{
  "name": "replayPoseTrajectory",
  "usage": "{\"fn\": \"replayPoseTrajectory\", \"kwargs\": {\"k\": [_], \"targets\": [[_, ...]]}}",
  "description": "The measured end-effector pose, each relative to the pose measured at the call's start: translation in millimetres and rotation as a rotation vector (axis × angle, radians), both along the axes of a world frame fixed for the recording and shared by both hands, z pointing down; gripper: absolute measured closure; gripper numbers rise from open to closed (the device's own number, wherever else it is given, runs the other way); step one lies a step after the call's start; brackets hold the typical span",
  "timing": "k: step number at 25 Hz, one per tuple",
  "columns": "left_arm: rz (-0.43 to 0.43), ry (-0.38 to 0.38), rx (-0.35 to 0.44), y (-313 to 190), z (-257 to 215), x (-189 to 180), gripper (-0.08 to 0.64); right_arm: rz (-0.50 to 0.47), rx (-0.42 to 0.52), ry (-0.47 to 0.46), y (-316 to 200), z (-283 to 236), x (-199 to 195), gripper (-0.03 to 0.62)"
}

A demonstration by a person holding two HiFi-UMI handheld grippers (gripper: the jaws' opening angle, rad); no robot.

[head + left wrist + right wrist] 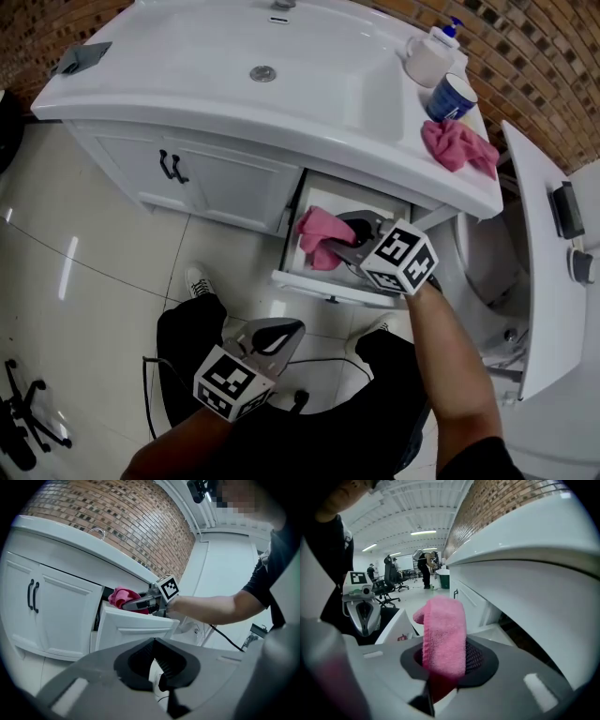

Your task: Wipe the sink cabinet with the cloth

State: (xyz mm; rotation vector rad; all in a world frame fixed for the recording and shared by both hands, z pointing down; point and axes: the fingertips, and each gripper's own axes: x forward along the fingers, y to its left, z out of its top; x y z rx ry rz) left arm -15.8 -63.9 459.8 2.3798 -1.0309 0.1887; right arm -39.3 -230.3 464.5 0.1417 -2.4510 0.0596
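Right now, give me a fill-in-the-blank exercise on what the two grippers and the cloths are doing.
The right gripper is shut on a ___ cloth.
It holds that cloth at the open ___ of the sink cabinet.
A second cloth lies on the countertop beside the ___ mug.
The left gripper is shut and holds ___.
Missing: pink; drawer; blue; nothing.

Head view: faucet point(281, 5) cut by top edge, only its base shows. Drawer point(319, 286) inside mostly hidden behind cloth point(317, 234) and right gripper point(339, 246); gripper's jaw tips buried in the cloth. Dark thing point(4, 127) at left edge cut off, can't tell what it is. Chair base point(28, 422) bottom-left partly out of pic. Left gripper view: cloth's lower part behind drawer front. Right gripper view: cloth's bottom end lost between the jaws; ppl point(425, 569) far back too small to tell more.
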Motion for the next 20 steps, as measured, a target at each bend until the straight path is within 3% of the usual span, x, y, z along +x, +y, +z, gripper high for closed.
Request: {"fn": "replayPoseTrajectory", "kwargs": {"k": [7,20], "targets": [[0.023,0.014,-0.023,14,4,7,0.555,-0.144,-0.014,0.11,22,31,6,0.497],[0.013,0.007,-0.02,10,-1,3,0.555,-0.109,0.004,0.202,11,37,51,0.499]]}}
